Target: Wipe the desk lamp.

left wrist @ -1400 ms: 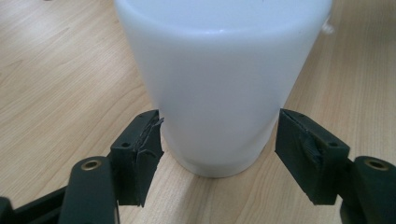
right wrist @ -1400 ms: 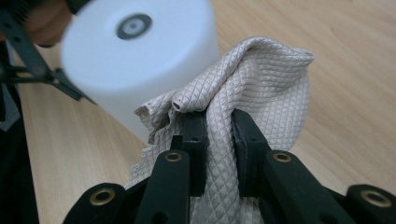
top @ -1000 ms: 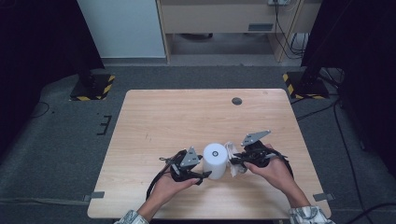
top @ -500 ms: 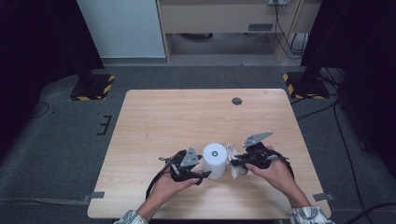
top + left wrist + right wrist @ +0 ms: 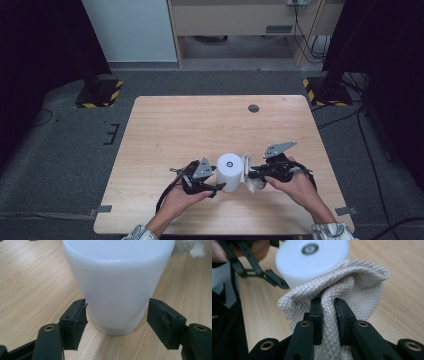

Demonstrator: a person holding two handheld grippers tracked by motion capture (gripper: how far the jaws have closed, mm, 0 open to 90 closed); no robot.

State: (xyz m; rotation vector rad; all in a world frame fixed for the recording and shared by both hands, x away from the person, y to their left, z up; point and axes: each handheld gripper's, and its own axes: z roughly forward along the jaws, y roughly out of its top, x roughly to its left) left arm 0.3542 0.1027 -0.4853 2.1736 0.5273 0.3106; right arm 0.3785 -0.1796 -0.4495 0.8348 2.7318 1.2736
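A white plastic cylinder (image 5: 230, 170) with a small round mark on top stands near the table's front edge. My left gripper (image 5: 218, 187) comes in from its left, low down. In the left gripper view both pads sit against the cylinder's (image 5: 117, 277) base, shut on it. My right gripper (image 5: 251, 175) is at the cylinder's right side, shut on a cream, diamond-textured cloth (image 5: 352, 282). The cloth bunches up over the right gripper (image 5: 328, 305) and touches the cylinder's (image 5: 312, 257) upper edge. The left gripper's fingers (image 5: 274, 280) show beyond it.
The wooden table (image 5: 200, 125) carries a small dark round disc (image 5: 253, 108) near its far edge. Around it is grey floor with yellow-and-black striped stand bases (image 5: 100, 95) (image 5: 325, 90) at the far corners, and a cabinet behind.
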